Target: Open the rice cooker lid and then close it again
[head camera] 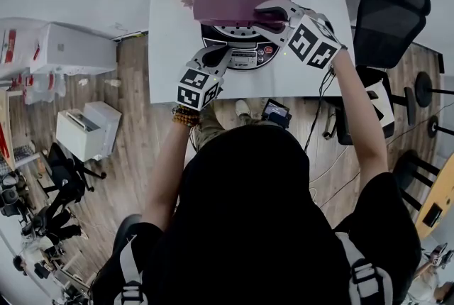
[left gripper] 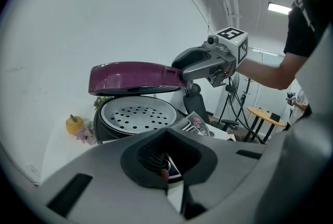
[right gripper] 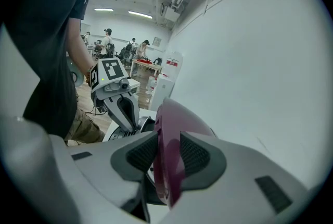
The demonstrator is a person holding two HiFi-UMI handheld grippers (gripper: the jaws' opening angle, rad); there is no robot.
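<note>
- Clamping the front lip of the maroon lid (right gripper: 174, 119) in the right gripper (right gripper: 167, 155), jaws closed on it, to hold it half raised over the rice cooker (head camera: 245, 55).
- Parking the left gripper (left gripper: 167, 163), jaws together and empty, at the cooker's front, probably to steady it.
- Sitting on a white table (head camera: 167, 55) by a white wall (left gripper: 78, 20); wood floor (head camera: 135, 105) and black chair (head camera: 390, 13) beyond.
</note>
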